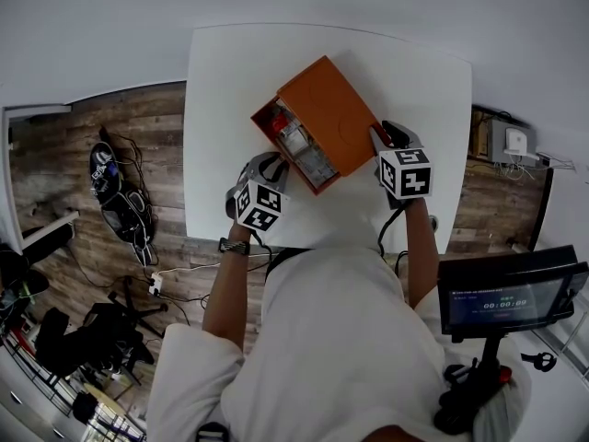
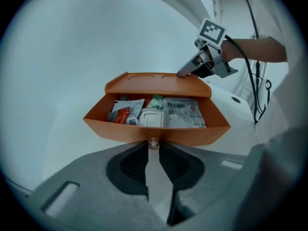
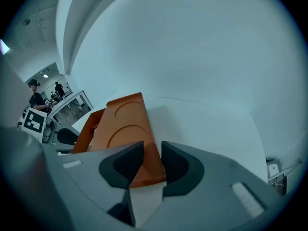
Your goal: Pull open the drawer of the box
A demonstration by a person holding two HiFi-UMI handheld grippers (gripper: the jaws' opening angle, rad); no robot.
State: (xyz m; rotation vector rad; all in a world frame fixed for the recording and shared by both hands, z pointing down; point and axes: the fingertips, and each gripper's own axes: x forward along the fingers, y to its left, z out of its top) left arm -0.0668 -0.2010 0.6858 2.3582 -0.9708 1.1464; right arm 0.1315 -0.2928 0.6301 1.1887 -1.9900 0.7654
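Note:
An orange box (image 1: 336, 118) lies aslant on the white table (image 1: 230, 72). Its drawer (image 1: 296, 152) is pulled out toward the near left and holds packets and a small white case (image 2: 149, 118). In the left gripper view the drawer front (image 2: 120, 134) faces me, and my left gripper (image 2: 153, 146) is shut on the small clear knob (image 2: 153, 142) at its middle. My right gripper (image 1: 382, 138) is at the box's opposite end. One fingertip (image 2: 184, 73) rests on the box top (image 2: 159, 84). In the right gripper view the box's end (image 3: 149, 170) sits between the jaws, which are shut on it.
The table's near edge runs just below both grippers. Beyond it is wooden floor with black bags (image 1: 115, 196) and cables at the left. A stand with a dark screen (image 1: 506, 297) is at the right. A small hole (image 2: 235, 99) marks the tabletop near the box.

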